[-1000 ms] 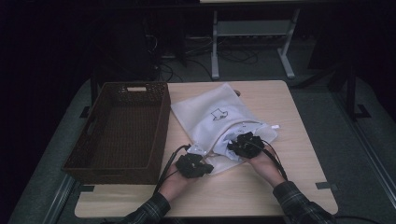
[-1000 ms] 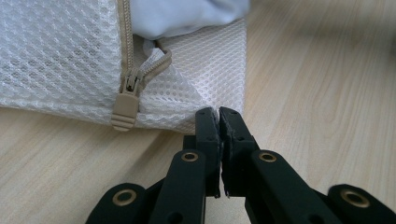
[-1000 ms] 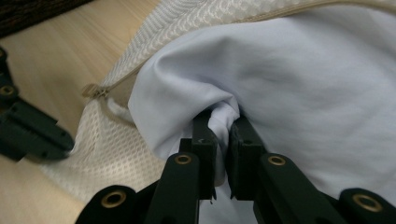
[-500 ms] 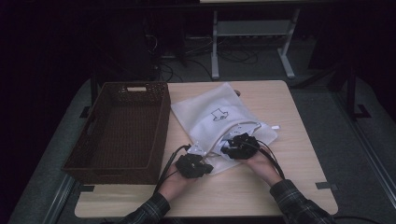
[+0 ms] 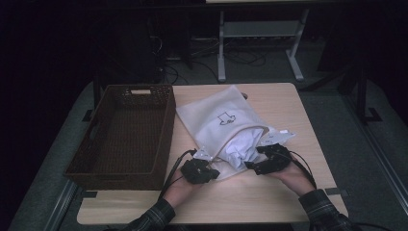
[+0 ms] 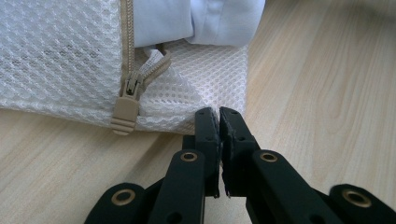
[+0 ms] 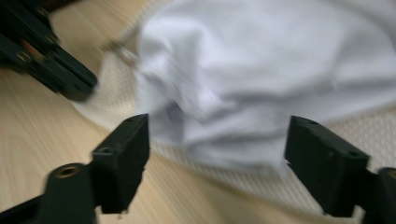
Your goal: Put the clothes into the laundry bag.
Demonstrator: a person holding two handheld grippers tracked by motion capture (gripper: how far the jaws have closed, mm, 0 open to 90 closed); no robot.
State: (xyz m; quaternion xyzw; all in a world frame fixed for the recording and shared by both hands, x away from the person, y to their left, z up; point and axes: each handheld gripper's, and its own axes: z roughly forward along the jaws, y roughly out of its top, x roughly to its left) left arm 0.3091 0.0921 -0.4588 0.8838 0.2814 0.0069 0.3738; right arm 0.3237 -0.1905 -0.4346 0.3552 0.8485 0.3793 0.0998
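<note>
A white mesh laundry bag (image 5: 219,120) lies on the table, its zippered mouth open toward me. A white garment (image 5: 240,147) sits partly inside the mouth. My left gripper (image 5: 208,164) is shut on the bag's near corner; in the left gripper view its jaws (image 6: 218,113) pinch the mesh edge (image 6: 219,79) beside the tan zipper pull (image 6: 125,111). My right gripper (image 5: 257,163) stands just right of the mouth. Its jaws (image 7: 217,135) have just been opening and stand wide apart, with the garment (image 7: 261,74) bulging ahead of them, untouched by the pads.
A dark brown wicker basket (image 5: 122,166) stands at the table's left side, close to the left hand. Bare wooden table (image 5: 288,103) stretches to the right and behind the bag. The left gripper (image 7: 51,60) also shows at the upper left of the right gripper view.
My right gripper has opened its jaws and drawn back to the right, away from the bag's mouth, leaving the garment there. The left gripper has stayed in place.
</note>
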